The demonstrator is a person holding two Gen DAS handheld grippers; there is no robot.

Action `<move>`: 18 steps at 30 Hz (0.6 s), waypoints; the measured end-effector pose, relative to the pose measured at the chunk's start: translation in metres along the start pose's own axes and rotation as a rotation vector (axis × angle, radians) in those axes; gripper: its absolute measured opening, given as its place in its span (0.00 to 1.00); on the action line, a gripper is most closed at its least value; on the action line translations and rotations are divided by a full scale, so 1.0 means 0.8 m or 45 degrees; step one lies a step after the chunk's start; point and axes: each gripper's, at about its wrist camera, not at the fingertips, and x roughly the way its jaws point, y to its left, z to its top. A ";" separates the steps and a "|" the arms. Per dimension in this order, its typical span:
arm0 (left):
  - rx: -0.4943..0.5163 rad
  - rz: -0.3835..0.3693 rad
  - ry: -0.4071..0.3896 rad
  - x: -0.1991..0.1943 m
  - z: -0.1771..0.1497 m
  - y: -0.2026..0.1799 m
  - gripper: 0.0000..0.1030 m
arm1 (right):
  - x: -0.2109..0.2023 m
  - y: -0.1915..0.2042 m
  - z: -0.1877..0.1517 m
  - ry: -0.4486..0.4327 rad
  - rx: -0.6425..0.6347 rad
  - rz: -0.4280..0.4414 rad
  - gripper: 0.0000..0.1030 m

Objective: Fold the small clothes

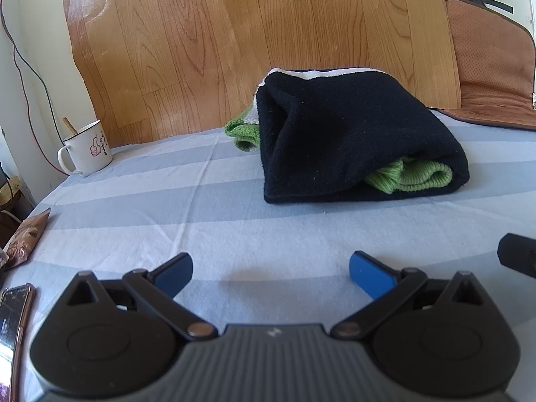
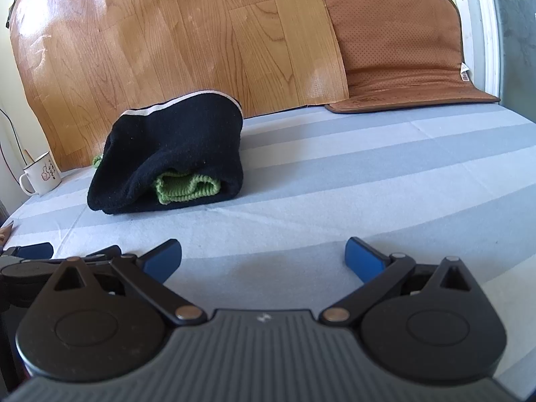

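Left wrist view — folded dark garment point(image 1: 351, 134) laid flat on striped sheet point(image 1: 134, 217), apparently finished; left gripper point(image 1: 270, 276) and right gripper point(image 2: 263, 259) held clear, fingers spread, empty.

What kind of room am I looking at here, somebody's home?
Probably a home, perhaps a bedroom: a striped sheet covers the surface, holding folded dark clothing, an enamel mug and a phone.

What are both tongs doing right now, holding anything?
Left tongs: open, holding nothing, above the striped blue-grey sheet.
Right tongs: open, holding nothing, short of the folded black fleece garment.
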 end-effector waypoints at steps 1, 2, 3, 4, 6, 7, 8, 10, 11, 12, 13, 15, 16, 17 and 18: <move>0.002 0.002 -0.001 0.000 0.000 0.000 1.00 | 0.000 0.000 0.000 -0.001 0.004 0.002 1.00; 0.004 0.003 -0.002 -0.001 0.000 0.000 1.00 | 0.000 -0.001 0.000 -0.002 0.007 0.004 1.00; 0.006 0.005 -0.003 -0.001 0.000 -0.001 1.00 | -0.001 -0.001 0.000 -0.003 0.008 0.005 1.00; 0.009 0.007 -0.005 -0.001 0.000 -0.001 1.00 | -0.001 -0.002 0.000 -0.003 0.009 0.006 1.00; 0.013 0.009 -0.005 -0.001 0.000 -0.002 1.00 | -0.001 -0.001 0.000 -0.005 0.008 0.011 1.00; 0.013 0.010 -0.005 -0.001 0.000 -0.002 1.00 | -0.002 -0.001 0.000 -0.006 0.008 0.012 1.00; 0.011 0.010 -0.003 -0.001 0.001 -0.003 1.00 | -0.002 -0.001 0.000 -0.006 0.006 0.014 1.00; 0.003 0.012 -0.001 -0.001 0.000 -0.003 1.00 | -0.003 -0.002 0.000 -0.008 0.008 0.016 1.00; 0.001 0.012 0.000 -0.001 0.000 -0.003 1.00 | -0.004 -0.002 -0.001 -0.010 0.010 0.016 1.00; 0.000 0.011 0.000 -0.001 0.000 -0.003 1.00 | -0.004 -0.002 -0.001 -0.011 0.012 0.018 1.00; -0.003 0.009 0.002 0.000 0.000 -0.002 1.00 | -0.004 -0.002 -0.001 -0.012 0.012 0.021 1.00; -0.012 0.005 0.006 0.000 0.000 -0.001 1.00 | -0.004 -0.002 -0.001 -0.011 0.012 0.023 1.00; -0.011 0.007 0.005 0.000 0.000 -0.001 1.00 | -0.004 -0.002 -0.001 -0.011 0.012 0.024 1.00; -0.009 0.008 0.004 0.000 0.000 -0.001 1.00 | -0.004 -0.002 -0.001 -0.011 0.013 0.024 1.00; -0.008 0.009 0.003 0.000 0.000 -0.001 1.00 | -0.004 -0.002 -0.001 -0.011 0.014 0.026 1.00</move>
